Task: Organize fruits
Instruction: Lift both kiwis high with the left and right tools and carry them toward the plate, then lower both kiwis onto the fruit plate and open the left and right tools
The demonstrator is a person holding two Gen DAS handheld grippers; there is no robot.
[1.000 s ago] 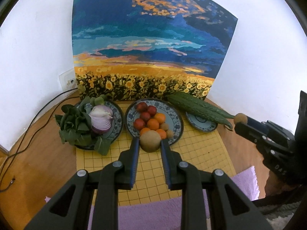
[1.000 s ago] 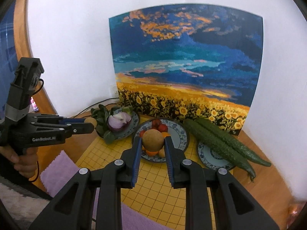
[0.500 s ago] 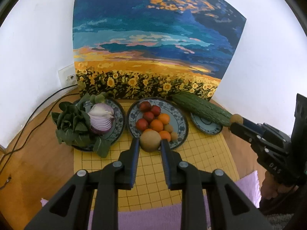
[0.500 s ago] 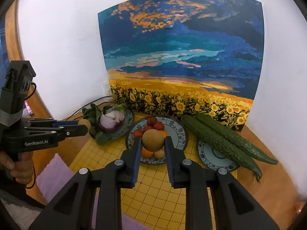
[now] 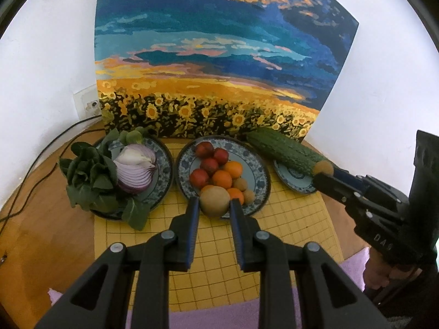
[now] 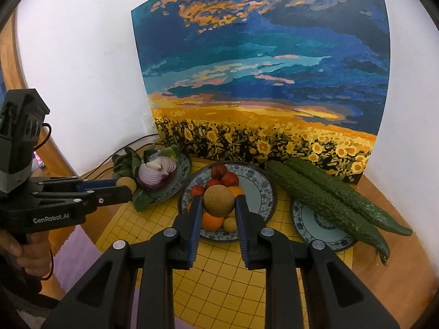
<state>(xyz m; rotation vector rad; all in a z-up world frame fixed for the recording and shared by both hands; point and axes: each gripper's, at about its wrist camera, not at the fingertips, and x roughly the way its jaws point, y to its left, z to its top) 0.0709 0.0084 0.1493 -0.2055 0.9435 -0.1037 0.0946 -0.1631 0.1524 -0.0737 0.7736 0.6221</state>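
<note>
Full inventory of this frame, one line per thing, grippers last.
Painting: 1, blue and orange, against the wall.
Mat: 1, yellow grid, under the plates.
Cloth: 1, purple, near edge.
Middle plate: 1, blue pattern, piled with red, orange and brown fruits.
Left plate: 1, holds greens and half red onion.
Right plate: 1, under cucumbers: 2, green.
Cables: black, left.
Left gripper: jaws on a brown fruit.
Right gripper: jaws on another brown fruit.

sunflower painting point(image 5: 219, 63), halved onion point(image 5: 135, 171), cucumbers point(image 6: 323, 192)
</note>
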